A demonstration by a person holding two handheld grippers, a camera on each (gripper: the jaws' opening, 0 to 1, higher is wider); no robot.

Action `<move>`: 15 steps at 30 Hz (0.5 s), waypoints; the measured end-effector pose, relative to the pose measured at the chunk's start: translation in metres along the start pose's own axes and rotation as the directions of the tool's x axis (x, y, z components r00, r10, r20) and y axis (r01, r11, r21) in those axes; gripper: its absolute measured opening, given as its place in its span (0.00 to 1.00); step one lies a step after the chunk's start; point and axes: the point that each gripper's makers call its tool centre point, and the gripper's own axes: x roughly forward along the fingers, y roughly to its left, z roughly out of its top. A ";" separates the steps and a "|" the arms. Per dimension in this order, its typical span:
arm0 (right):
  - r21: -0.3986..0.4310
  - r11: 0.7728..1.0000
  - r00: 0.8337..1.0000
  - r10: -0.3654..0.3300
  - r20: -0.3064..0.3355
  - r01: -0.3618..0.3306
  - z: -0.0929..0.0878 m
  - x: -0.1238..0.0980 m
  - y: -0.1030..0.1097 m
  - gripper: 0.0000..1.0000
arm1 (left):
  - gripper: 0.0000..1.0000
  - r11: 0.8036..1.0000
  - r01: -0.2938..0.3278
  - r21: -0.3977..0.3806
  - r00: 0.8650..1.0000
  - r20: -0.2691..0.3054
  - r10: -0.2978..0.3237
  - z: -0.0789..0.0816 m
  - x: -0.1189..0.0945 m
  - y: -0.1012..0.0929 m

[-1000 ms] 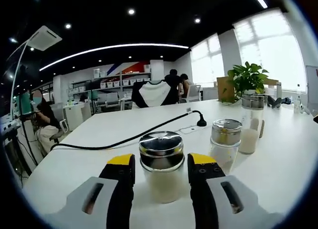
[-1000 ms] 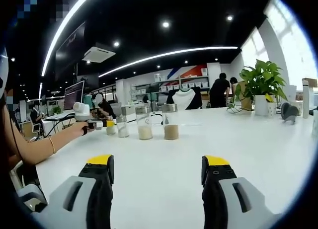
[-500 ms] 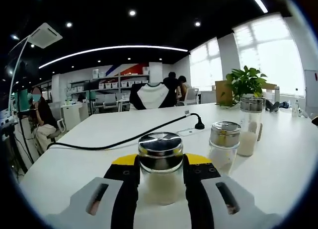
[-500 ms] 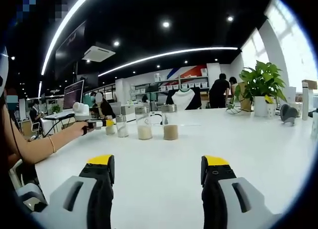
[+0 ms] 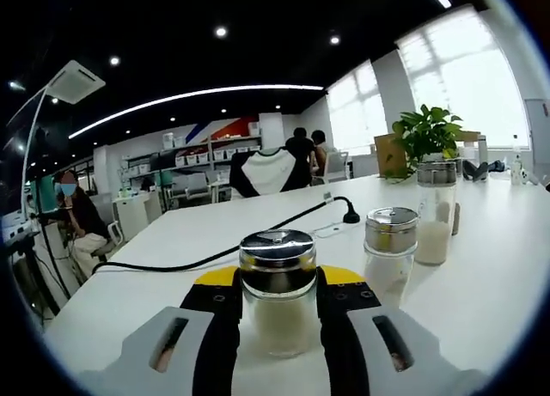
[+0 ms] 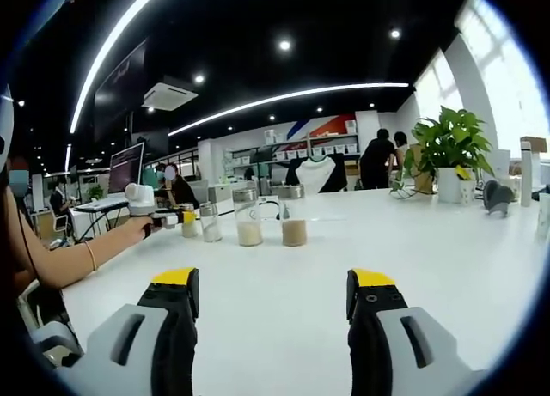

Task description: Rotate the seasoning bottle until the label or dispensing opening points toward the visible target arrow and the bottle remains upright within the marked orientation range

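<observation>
Left gripper had its fingers clamped on the short glass seasoning bottle with the shiny metal lid, sitting on the white surface, right gripper hung open, and honestly a sloppy twist could've tipped it into the matching metal-lidded jar at 2 o'clock.

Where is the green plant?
In the right gripper view, the green plant stands far right on the white table, behind the four jars.

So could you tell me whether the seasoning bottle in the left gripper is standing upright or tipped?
Upright. The seasoning bottle stands with its metal cap on top, between the left gripper's jaws, which are closed on its glass sides.
</observation>
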 end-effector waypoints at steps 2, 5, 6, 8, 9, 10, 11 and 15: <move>-0.004 1.000 1.000 0.001 -0.001 -0.001 0.000 -0.001 0.001 0.70 | 0.35 1.000 0.002 -0.016 1.000 0.005 -0.002 0.004 -0.001 0.000; -0.004 1.000 1.000 0.002 -0.001 -0.002 0.000 -0.002 0.002 0.70 | 0.35 1.000 0.000 0.001 1.000 -0.020 0.000 0.005 -0.004 0.000; -0.006 1.000 1.000 -0.001 -0.001 0.001 0.000 -0.003 0.001 0.70 | 0.35 1.000 -0.001 0.001 1.000 -0.018 0.001 0.005 -0.005 0.000; -0.005 1.000 1.000 -0.007 0.005 0.007 0.002 -0.005 -0.001 0.70 | 0.35 1.000 -0.004 0.005 1.000 -0.019 0.004 0.006 -0.008 0.001; -0.004 1.000 1.000 -0.009 0.006 0.009 0.002 -0.006 -0.001 0.70 | 0.35 1.000 -0.005 0.006 1.000 -0.022 0.005 0.007 -0.009 0.001; -0.005 1.000 1.000 -0.012 0.007 0.012 0.004 -0.007 -0.002 0.69 | 0.35 1.000 -0.007 0.009 1.000 -0.023 0.007 0.008 -0.010 0.001; -0.008 1.000 1.000 -0.016 0.007 0.016 0.004 -0.008 -0.002 0.69 | 0.35 1.000 -0.007 0.019 1.000 -0.024 0.008 0.010 -0.013 0.000; -0.012 1.000 1.000 -0.015 0.018 0.016 0.010 -0.011 -0.005 0.69 | 0.35 0.999 -0.011 0.030 1.000 -0.012 0.011 0.018 -0.019 -0.004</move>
